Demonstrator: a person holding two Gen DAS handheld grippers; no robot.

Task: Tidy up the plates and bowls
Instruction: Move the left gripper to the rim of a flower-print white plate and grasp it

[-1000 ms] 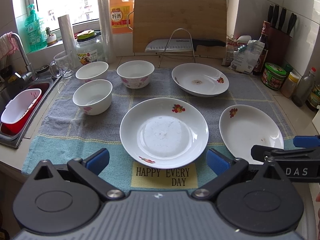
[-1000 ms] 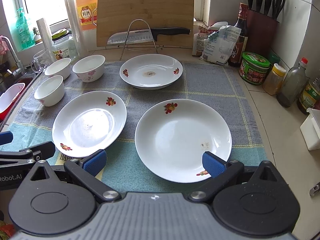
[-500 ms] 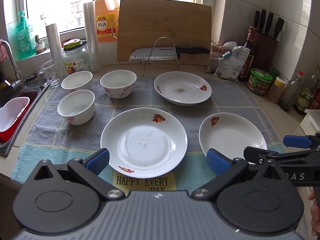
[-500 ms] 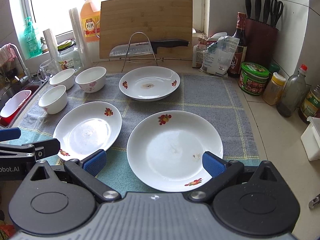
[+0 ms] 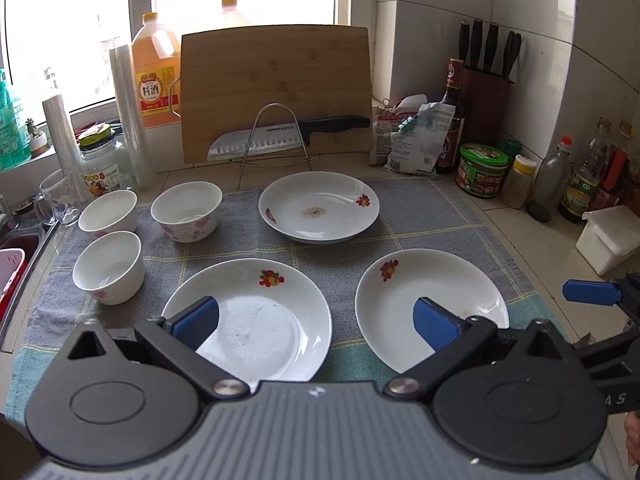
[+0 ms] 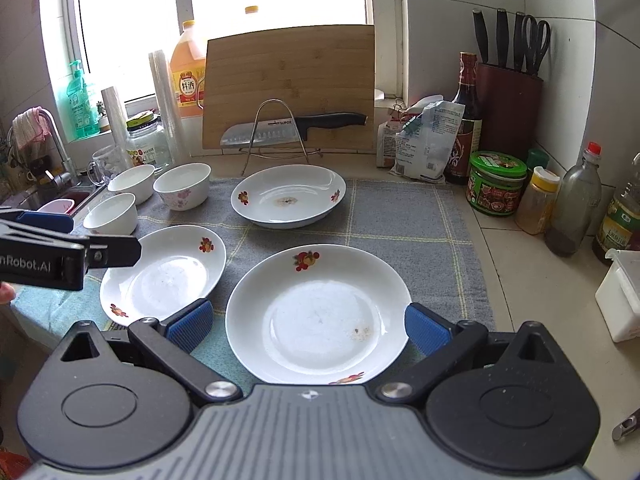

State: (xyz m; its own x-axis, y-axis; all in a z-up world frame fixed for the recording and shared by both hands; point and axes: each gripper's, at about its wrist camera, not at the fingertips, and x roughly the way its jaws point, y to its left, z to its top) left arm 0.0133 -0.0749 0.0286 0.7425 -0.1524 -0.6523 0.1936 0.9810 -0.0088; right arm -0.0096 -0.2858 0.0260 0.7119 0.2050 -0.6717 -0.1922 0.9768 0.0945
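Observation:
Three white flowered plates lie on a grey towel (image 5: 424, 216): a far plate (image 5: 319, 206), a near left plate (image 5: 256, 316) and a near right plate (image 5: 436, 300). Three white bowls (image 5: 109, 266) (image 5: 108, 211) (image 5: 187, 210) are grouped at the left. My left gripper (image 5: 316, 322) is open, its pads spanning from the near left plate to the near right plate. My right gripper (image 6: 307, 326) is open over the near right plate (image 6: 320, 280), one pad off each side of it. Each gripper shows at the edge of the other's view, the right gripper (image 5: 596, 320) and the left gripper (image 6: 92, 236). Nothing is held.
A bamboo cutting board (image 5: 276, 88) leans at the back, with a knife (image 5: 288, 136) on a wire rack before it. A sink (image 5: 12, 264) is at the left edge. Jars, bottles (image 6: 496, 184) and a white box (image 5: 608, 236) line the right counter, with a knife block (image 6: 508, 108) in the corner.
Both views have lifted and tilted up, so the plates sit lower in frame and more window shows. The left gripper has shifted right. Both grippers stay open.

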